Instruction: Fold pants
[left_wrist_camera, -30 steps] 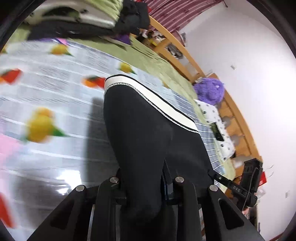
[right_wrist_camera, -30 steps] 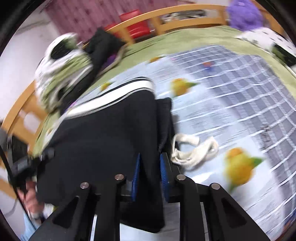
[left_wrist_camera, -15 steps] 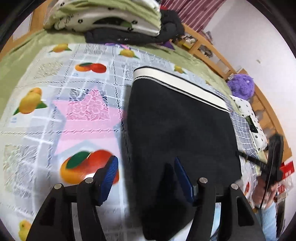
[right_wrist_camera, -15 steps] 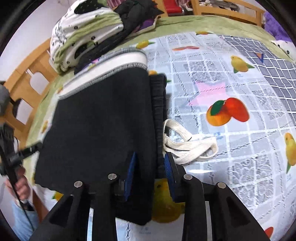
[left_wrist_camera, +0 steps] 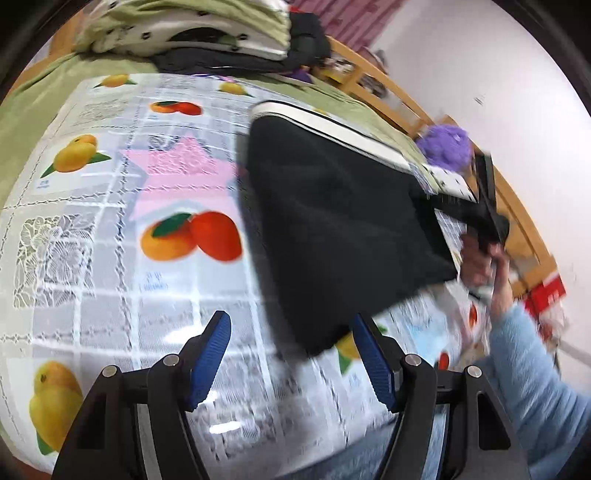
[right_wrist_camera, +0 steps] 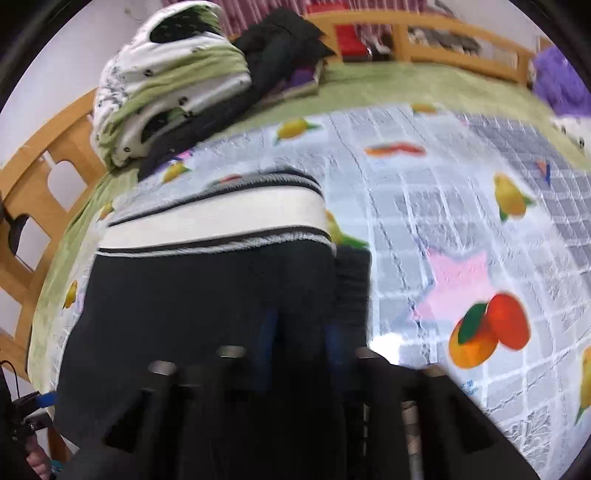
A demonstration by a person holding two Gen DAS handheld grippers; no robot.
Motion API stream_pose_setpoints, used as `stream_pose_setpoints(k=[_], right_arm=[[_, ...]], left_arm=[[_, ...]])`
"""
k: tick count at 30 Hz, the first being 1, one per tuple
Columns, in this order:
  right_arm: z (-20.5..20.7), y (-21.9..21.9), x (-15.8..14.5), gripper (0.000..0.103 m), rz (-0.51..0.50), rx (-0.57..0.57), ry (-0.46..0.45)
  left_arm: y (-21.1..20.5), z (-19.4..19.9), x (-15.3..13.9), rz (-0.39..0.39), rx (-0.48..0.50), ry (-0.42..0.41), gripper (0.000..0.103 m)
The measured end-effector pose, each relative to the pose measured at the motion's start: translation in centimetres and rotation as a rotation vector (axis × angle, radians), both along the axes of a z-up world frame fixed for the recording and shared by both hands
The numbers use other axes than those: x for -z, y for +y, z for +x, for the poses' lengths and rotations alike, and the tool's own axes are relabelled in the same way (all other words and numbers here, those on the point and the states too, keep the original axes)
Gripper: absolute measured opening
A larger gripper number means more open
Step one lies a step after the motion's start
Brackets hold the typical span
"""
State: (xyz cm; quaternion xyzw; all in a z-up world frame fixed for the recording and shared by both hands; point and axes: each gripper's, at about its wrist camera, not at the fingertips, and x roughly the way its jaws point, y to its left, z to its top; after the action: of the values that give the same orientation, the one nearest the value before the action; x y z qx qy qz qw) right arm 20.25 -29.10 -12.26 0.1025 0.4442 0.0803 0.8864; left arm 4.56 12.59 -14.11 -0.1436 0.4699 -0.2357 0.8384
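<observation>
The left gripper (left_wrist_camera: pixel 291 354) tilts down toward the bed, its two blue-padded fingers (left_wrist_camera: pixel 208 354) spread wide and opening, with nothing pinched; the near corner of the pants (left_wrist_camera: pixel 332 221) lies just ahead of the gap, clear of both pads. The right gripper (right_wrist_camera: pixel 299 343) also points downward, and its fingers are closing, with black cloth of the pants (right_wrist_camera: pixel 207 295) between the blue pads; motion blur there makes it impossible to tell whether the pads already press on the cloth. The one pair of black pants lies folded on the fruit-printed sheet (left_wrist_camera: pixel 110 221) of the bed, its white waistband (right_wrist_camera: pixel 218 218) at the far end. Only the left view shows the person's right hand (left_wrist_camera: pixel 484 258) and light blue sleeve (left_wrist_camera: pixel 535 376) gripping the other tool at the far edge of the pants, along with the white wall (left_wrist_camera: pixel 498 74) and a purple plush toy (left_wrist_camera: pixel 447 144). Only the right view shows a second black strip of cloth (right_wrist_camera: pixel 352 280) lying just beside the folded stack on its right, and the left tool low at the picture's left edge. Both views show one pile of green-and-white bedding (right_wrist_camera: pixel 170 81) with a dark garment (right_wrist_camera: pixel 280 44) against it at the far end, and the wooden bed rail (right_wrist_camera: pixel 443 33) around the green mattress cover (right_wrist_camera: pixel 406 81).
</observation>
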Motion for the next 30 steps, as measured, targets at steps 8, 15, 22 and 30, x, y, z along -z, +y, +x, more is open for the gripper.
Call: stream_pose_setpoints(k=[8,15,22,30], right_arm=[[-2.1,-1.5,0.9,0.030,0.093,0.034,0.078],[-6.8,0.3,0.7,0.012,-0.057,-0.014,0.021],[-7.1,0.7,0.7,0.021,-0.080,-0.062,0.048],[-4.3,-2.3,-2.2,0.034,0.009,-0.020,-0.057]], left_arm=[[-4.2,-0.7,1.1,0.174,-0.030,-0.061,0.064],[-2.9,-2.1,-0.3,0.196,-0.203,-0.193,0.011],[-1.0,-2.5,1.8,0.186,-0.187,-0.044,0.027],[2.6,-3.0,-1.4,0.211,-0.274,-0.123,0.049]])
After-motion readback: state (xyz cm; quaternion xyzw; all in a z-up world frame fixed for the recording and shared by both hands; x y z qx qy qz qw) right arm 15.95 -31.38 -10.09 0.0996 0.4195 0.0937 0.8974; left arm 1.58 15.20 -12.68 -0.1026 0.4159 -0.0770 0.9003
